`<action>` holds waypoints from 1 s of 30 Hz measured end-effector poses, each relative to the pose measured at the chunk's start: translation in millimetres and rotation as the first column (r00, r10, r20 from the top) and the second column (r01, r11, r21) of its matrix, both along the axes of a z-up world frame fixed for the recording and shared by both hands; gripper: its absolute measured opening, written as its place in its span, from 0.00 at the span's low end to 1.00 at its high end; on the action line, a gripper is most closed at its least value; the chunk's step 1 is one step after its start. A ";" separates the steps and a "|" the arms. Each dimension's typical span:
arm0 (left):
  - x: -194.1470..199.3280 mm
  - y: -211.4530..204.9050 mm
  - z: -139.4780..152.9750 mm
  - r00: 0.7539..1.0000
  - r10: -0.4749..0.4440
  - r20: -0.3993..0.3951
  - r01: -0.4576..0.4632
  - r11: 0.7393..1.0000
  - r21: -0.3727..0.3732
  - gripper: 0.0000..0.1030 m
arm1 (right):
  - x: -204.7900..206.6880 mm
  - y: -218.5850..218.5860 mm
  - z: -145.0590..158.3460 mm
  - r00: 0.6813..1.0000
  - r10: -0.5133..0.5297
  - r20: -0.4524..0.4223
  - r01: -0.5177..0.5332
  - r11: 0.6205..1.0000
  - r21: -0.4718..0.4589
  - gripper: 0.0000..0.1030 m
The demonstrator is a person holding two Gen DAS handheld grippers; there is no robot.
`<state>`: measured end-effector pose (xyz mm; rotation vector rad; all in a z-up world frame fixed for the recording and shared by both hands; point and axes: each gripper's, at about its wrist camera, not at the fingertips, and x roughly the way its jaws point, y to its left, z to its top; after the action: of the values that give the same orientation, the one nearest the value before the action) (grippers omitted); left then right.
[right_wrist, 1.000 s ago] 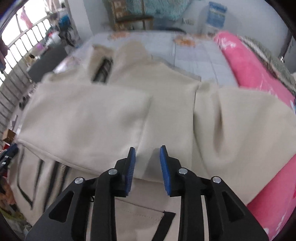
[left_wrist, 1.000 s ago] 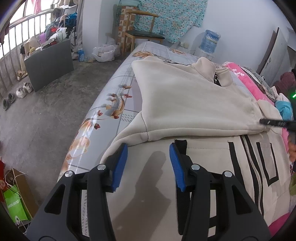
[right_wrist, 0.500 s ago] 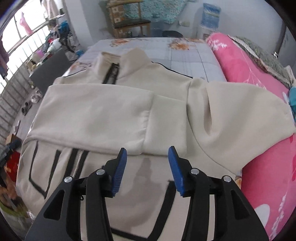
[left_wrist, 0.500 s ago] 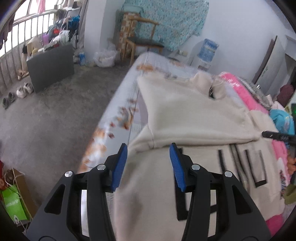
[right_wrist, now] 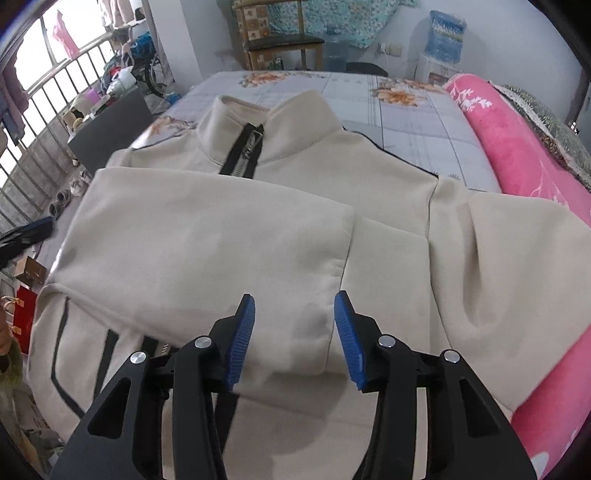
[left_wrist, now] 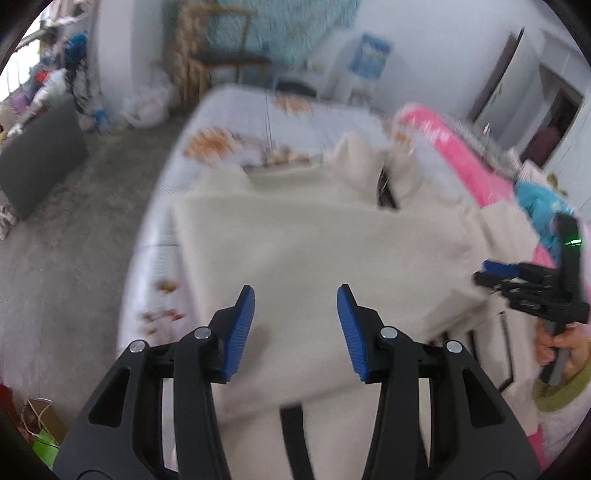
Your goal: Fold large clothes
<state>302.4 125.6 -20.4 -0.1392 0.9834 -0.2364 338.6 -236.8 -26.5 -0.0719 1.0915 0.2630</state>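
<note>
A cream zip-up jacket with black trim lies front up on the bed, collar at the far end. One sleeve is folded flat across its chest; the other sleeve spreads toward the pink blanket. My right gripper hovers over the folded sleeve's cuff end, its jaws closing with nothing between the pads. In the blurred left wrist view my left gripper is open above the jacket, holding nothing. The right gripper shows at the right there, and the left gripper at the left edge of the right wrist view.
The bed has a floral sheet and a rolled pink blanket along the right side. A wooden chair and a water dispenser stand beyond the bed. Concrete floor with a dark board lies left. A hand holds the right gripper.
My left gripper swung from the jacket's near left edge to above the folded sleeve, blurring its view. The right gripper's narrow jaws widened and it drew back slightly from the cuff.
</note>
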 end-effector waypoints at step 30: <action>15.0 -83.8 3.1 0.992 -0.128 -0.017 0.129 0.988 0.081 0.67 | 6.3 -11.9 -14.2 1.000 -0.016 -0.025 0.016 1.000 -0.010 0.52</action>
<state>317.4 41.8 -17.3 -0.0022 1.0134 -0.3131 344.9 -248.7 -40.7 -0.0692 1.1177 0.2442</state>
